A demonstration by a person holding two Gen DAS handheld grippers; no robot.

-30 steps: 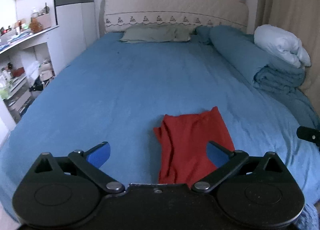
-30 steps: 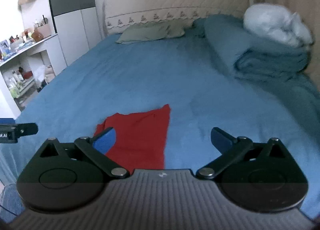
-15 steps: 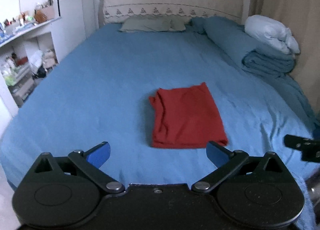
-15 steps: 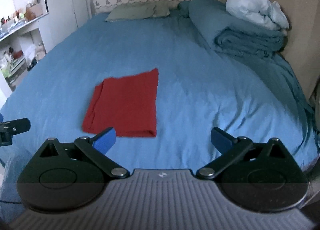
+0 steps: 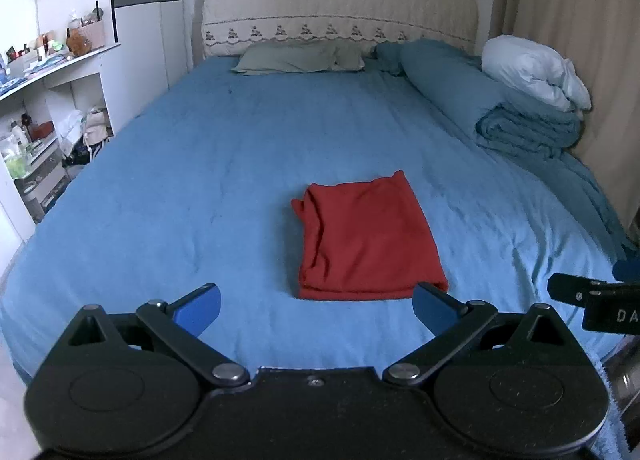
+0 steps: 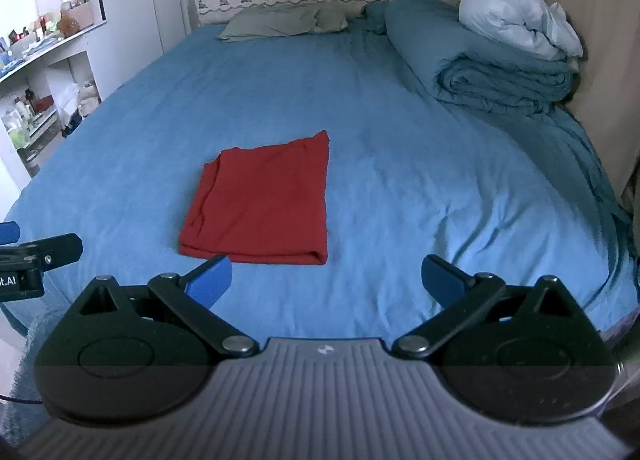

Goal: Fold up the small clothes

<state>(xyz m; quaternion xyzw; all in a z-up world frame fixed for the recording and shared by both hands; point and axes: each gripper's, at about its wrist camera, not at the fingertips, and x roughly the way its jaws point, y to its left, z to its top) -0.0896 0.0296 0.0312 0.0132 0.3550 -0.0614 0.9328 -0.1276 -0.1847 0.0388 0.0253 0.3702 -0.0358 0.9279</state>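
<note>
So the red fabric garment (image 5: 370,238) is lying flat on the blue bedsheet (image 5: 224,164), folded into a tidy rectangle near the foot end of the bed, a bit left of centre from my right camera and almost dead ahead from the left one. Both claws are off it: my left claw (image 5: 316,306) is spread wide with nothing between the blue pads, hovering just short of the garment's near edge, and my right claw (image 6: 326,280) is equally wide and empty, sitting off to the garment's right. To me this looks like the end of a fold, not the middle of one; the near edge is a clean doubled line and the right side is straight. The only untidy bit is the left edge, where the layers bunch into a few wrinkles and a corner pokes out at the far left. If I want one more fold, I'd bring both claws to the near corners and carry them to the far edge; otherwise I'd just pinch that left side and smooth it. The rolled blue duvet (image 6: 492,72) and white pillow (image 6: 516,18) are well apart from it all.
</note>
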